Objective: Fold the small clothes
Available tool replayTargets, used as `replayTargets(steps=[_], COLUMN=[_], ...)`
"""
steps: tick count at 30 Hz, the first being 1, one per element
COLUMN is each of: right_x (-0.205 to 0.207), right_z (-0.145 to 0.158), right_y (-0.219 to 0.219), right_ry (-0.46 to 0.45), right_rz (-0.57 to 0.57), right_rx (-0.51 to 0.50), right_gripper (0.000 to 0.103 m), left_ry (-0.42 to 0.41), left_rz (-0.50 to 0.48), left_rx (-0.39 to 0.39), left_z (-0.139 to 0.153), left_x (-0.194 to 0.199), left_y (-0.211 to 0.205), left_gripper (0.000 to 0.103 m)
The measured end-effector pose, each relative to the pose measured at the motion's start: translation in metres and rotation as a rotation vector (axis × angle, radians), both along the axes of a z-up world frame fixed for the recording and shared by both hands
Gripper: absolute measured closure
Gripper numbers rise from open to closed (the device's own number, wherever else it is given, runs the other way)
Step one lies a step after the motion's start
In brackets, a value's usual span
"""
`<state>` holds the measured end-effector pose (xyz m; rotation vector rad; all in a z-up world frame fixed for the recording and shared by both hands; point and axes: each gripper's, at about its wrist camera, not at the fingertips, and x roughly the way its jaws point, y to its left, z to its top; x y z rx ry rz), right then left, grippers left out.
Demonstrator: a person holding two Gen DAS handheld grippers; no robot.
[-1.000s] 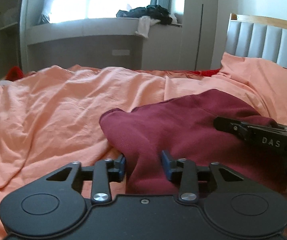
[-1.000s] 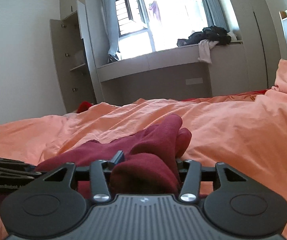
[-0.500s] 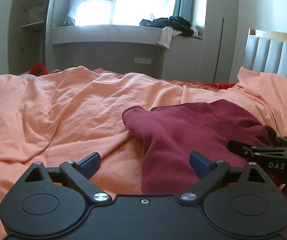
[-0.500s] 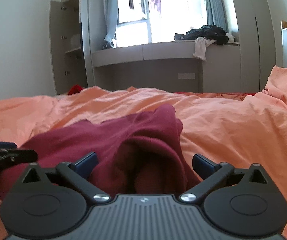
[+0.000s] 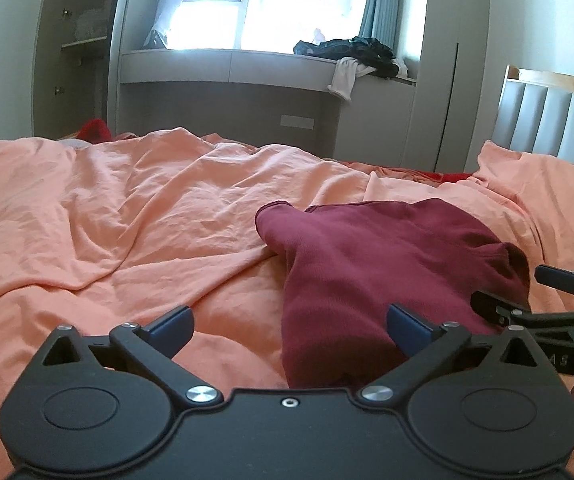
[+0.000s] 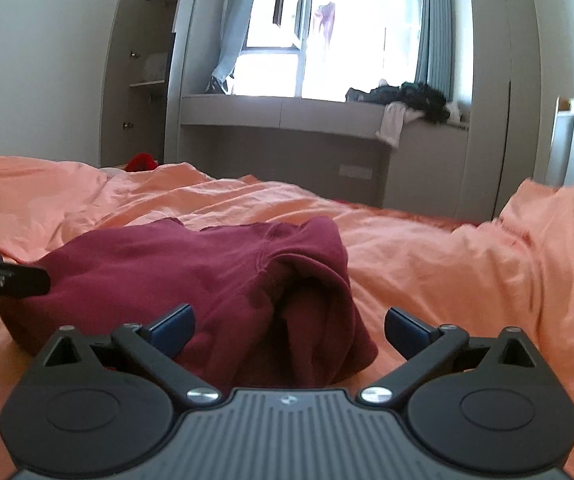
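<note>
Plainly, I judged a fold had just been laid down: the garment (image 5: 387, 264) lay bunched in a doubled-over heap on the bed (image 5: 127, 216), with no part of it lifted. My left gripper (image 5: 289, 326) was spread wide and grasping nothing, its fingers (image 5: 171, 322) low over the orange sheet, the cloth's near edge lying between them but not pinched. My right gripper (image 6: 287, 326) was likewise released and empty, with the garment's rolled hem (image 6: 311, 292) sitting between its blue pads. From the right wrist view the left gripper's tip showed at the garment's far left edge; from the left wrist view the right gripper's fingers sat just beside the cloth on the right. Both tools were held low and nearly level, pointing across the bed toward the window ledge (image 5: 247, 64), one at each side of the heap. By my reckoning the fold was only part done, since the heap was lumpy and its edges did not line up. The next move, as I saw it, called for choosing a fresh pair of edges or corners, closing on a single layer at each, and drawing the cloth flat before folding again; the thick rolled hem might bunch or slip if I bit too deep.
</note>
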<state>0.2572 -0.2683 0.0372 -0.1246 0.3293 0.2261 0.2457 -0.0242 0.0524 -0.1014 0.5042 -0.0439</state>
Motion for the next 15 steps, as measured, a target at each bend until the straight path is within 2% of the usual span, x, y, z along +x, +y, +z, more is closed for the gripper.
replayTargets(steps=[5, 8, 15], right_x=[-0.024, -0.04, -0.075], right_z=[0.006, 0.011, 0.024], right_y=[0.004, 0.001, -0.023], right_ry=[-0.081, -0.139, -0.237], right_rz=[-0.005, -0.017, -0.039], right_rx=[-0.01, 0.007, 0.156], right_gripper=[0.0, 0.0, 0.0], left_ry=[0.004, -0.021, -0.111], left_rz=[-0.003, 0.0, 0.002], left_rx=[-0.021, -0.018, 0.02], left_z=[0.01, 0.018, 0.038], left_x=[-0.01, -0.021, -0.058], left_y=[0.001, 0.0, 0.0], left_gripper=[0.001, 0.001, 0.001])
